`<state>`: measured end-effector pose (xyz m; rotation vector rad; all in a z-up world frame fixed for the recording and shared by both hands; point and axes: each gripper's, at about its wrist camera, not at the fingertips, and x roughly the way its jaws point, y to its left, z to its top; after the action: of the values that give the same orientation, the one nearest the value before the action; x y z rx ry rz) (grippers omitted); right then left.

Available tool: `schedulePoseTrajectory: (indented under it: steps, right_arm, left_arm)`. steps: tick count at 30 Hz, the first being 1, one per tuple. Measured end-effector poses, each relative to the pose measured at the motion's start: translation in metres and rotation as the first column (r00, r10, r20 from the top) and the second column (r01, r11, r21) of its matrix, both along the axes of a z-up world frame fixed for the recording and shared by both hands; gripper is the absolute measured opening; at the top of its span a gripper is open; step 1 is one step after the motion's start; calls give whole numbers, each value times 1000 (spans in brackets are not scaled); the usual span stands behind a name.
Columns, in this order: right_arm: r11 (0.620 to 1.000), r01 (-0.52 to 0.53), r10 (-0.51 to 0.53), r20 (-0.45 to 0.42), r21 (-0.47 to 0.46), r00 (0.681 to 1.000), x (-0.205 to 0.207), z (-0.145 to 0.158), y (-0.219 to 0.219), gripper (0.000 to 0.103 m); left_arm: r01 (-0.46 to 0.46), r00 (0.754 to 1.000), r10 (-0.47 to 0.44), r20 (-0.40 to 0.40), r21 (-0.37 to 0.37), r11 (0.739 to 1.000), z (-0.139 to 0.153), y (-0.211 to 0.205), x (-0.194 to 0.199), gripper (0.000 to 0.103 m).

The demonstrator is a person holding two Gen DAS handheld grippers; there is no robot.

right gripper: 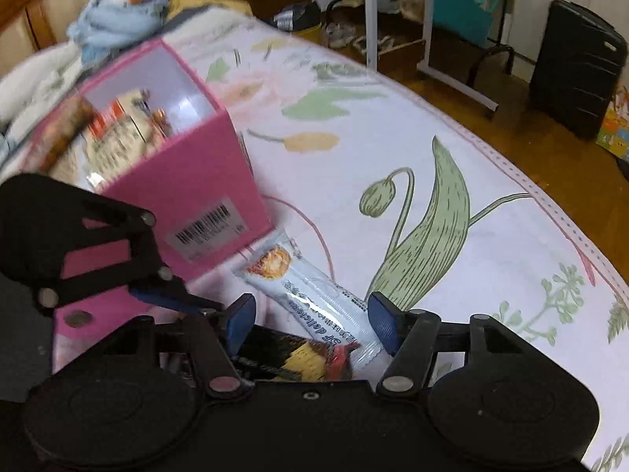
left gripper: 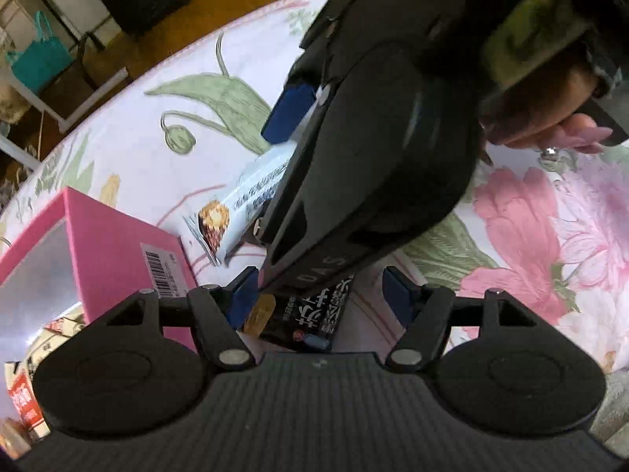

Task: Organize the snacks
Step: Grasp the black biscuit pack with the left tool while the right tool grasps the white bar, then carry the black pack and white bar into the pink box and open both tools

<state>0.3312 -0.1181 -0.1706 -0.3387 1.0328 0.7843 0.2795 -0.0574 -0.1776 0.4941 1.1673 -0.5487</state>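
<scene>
We see both grippers released, left gripper over black snack packet, right gripper over white snack bar; pink box beside them

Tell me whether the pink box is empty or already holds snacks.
Already holds snacks. In the right wrist view the pink box stands open-topped, with several wrapped packets inside. The white snack bar and black packet lie outside it.

A lived-in home: a flowered tablecloth, wooden floor, a black suitcase against the wall, a teal bag (hung on a rack).
</scene>
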Motion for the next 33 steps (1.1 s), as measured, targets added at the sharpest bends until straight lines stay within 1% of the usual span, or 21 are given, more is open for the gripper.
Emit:
schedulePoseTrajectory:
  steps: [2, 3, 5, 7, 8, 11, 13, 14, 16, 17, 19, 21, 23, 26, 28, 29, 30, 31, 33]
  right_arm:
    - [999, 6, -5, 26, -33, 1000, 4, -6, 2, 71]
    - [999, 14, -13, 25, -49, 1000, 7, -10, 2, 71]
    - [999, 15, -13, 46, -40, 999, 4, -11, -1, 70]
    - [998, 4, 1, 75, -56, 997, -4, -10, -4, 56]
    - [998, 12, -7, 86, -62, 996, -7, -9, -7, 52]
    - [996, 79, -75, 75, -50, 994, -10, -5, -19, 49]
    - [991, 126, -122, 77, -53, 990, -13, -4, -27, 49]
    - [986, 156, -152, 76, -54, 985, -15, -3, -31, 49]
    - [978, 207, -205, 54, -31, 977, -17, 0, -44, 49]
    - [972, 234, -232, 46, -34, 972, -15, -1, -48, 49]
    - [956, 288, -286, 38, -62, 957, -18, 0, -58, 49]
    - [945, 316, -314, 37, -81, 949, -23, 1, -67, 49]
    - [931, 352, -352, 15, -96, 936, -30, 1, -75, 49]
    - [908, 403, -412, -68, -113, 909, -38, -3, -86, 49]
    - [901, 425, -433, -137, -86, 891, -46, -2, -94, 49]
    - [904, 423, -428, -172, -68, 887, -49, -2, -96, 52]
    - [907, 419, -420, -198, -50, 885, -51, -1, -97, 58]
    - [908, 417, -417, -194, -44, 888, -53, -1, -97, 60]
    - [915, 399, -403, -132, -60, 905, -56, -3, -93, 64]
  left_arm:
    - [-9, 1000, 9, 2, 16, 1000, -5, -1, 4, 68]
    - [-27, 999, 27, -18, 17, 999, -5, 0, 7, 68]
    - [-38, 999, 38, -39, -9, 999, -4, 1, 10, 69]
    - [-49, 998, 48, -49, -10, 999, -4, 1, 14, 69]
    - [-55, 997, 54, -56, -18, 998, -4, 2, 15, 69]
    - [-43, 996, 39, -76, -49, 998, -1, -1, 14, 69]
    - [-39, 995, 34, -90, -54, 998, 1, -1, 11, 67]
    - [-48, 993, 41, -110, -58, 997, 1, 0, 10, 66]
    - [-70, 982, 55, -180, -80, 994, -4, 4, 9, 66]
    - [-84, 978, 65, -197, -91, 992, -6, 6, 8, 66]
    - [-91, 979, 71, -193, -96, 991, -6, 10, 4, 65]
    - [-96, 977, 75, -198, -101, 990, -4, 11, 2, 66]
    - [-102, 979, 82, -185, -101, 990, -5, 13, 3, 68]
    - [-95, 983, 79, -167, -88, 992, -11, 16, -1, 69]
    - [-78, 988, 66, -142, -84, 993, -9, 16, -9, 68]
    - [-67, 990, 56, -130, -83, 994, -9, 14, -13, 68]
    - [-58, 991, 48, -122, -85, 995, -8, 13, -16, 66]
    - [-53, 992, 42, -119, -89, 995, -7, 14, -17, 62]
    - [-50, 993, 40, -114, -86, 995, -5, 16, -18, 60]
